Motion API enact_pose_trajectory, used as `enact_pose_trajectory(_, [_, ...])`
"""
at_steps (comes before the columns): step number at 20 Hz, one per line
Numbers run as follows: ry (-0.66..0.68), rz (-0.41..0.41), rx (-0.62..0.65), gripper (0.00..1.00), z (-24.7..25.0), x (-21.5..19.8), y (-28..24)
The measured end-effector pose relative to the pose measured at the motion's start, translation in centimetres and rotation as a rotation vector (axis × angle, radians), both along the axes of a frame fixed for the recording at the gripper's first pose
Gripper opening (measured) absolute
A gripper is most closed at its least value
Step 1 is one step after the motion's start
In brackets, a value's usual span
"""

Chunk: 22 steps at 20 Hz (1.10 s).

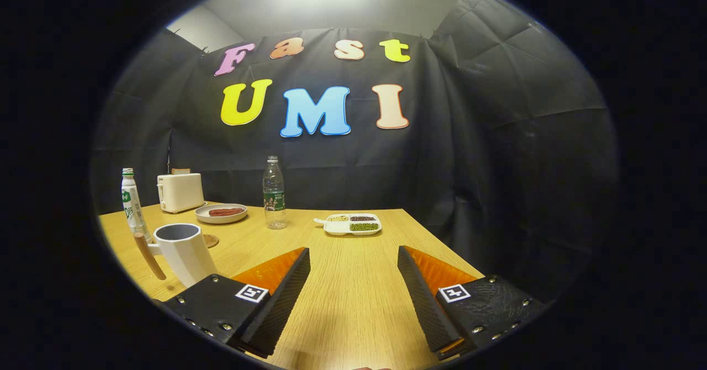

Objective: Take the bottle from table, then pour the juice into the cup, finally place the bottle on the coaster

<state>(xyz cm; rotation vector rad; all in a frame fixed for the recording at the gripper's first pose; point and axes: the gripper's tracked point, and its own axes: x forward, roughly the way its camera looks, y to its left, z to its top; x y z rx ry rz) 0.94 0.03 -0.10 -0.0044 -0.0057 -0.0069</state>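
Gripper [353,259] nearest, fingers spread wide, nothing between them, only bare table [353,292] under the gap. Tips hanging above the wood, touching nothing. Just left of the left finger [287,287], a white faceted cup [185,251], tilted in the view, open mouth up, handle on its left side. Right behind the cup, a round coaster [210,241], partly hidden by the cup's rim, lying flat on the table. Left of the cup, near the table's left edge, a juice bottle [131,207] with a white and green label, upright, cap on; contents hard to tell. Below that bottle, beside the cup, a curved brown handle-like piece [150,259], unclear what. Farther on, ahead of the left finger and well apart from it, a clear bottle [274,193], upright, cap on, green label around its middle, looking nearly empty. Right of it, beyond the gap, a white divided tray [353,225] holding green, dark and pale grains in separate compartments. Farther left, a shallow plate [221,213] with something reddish on it. At the far left, just behind the plate, a white toaster [180,192] with a slice sticking out of the top. Behind everything, the black cloth wall [497,165].
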Motion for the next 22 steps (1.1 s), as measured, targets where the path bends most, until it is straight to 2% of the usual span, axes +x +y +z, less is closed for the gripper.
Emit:
enact_pose_trajectory(5, [-0.013, -0.017, -0.012, 0.97, 0.7, 4.7, -0.2])
enact_pose_trajectory(10, [-0.144, -0.015, 0.034, 0.96, 5.2, 6.4, 0.8])
enact_pose_trajectory(13, [-0.133, -0.050, -0.003, 0.97, 7.0, 5.3, 1.8])
enact_pose_trajectory(22, [-0.115, -0.282, 0.049, 0.97, 12.3, -2.7, 5.8])
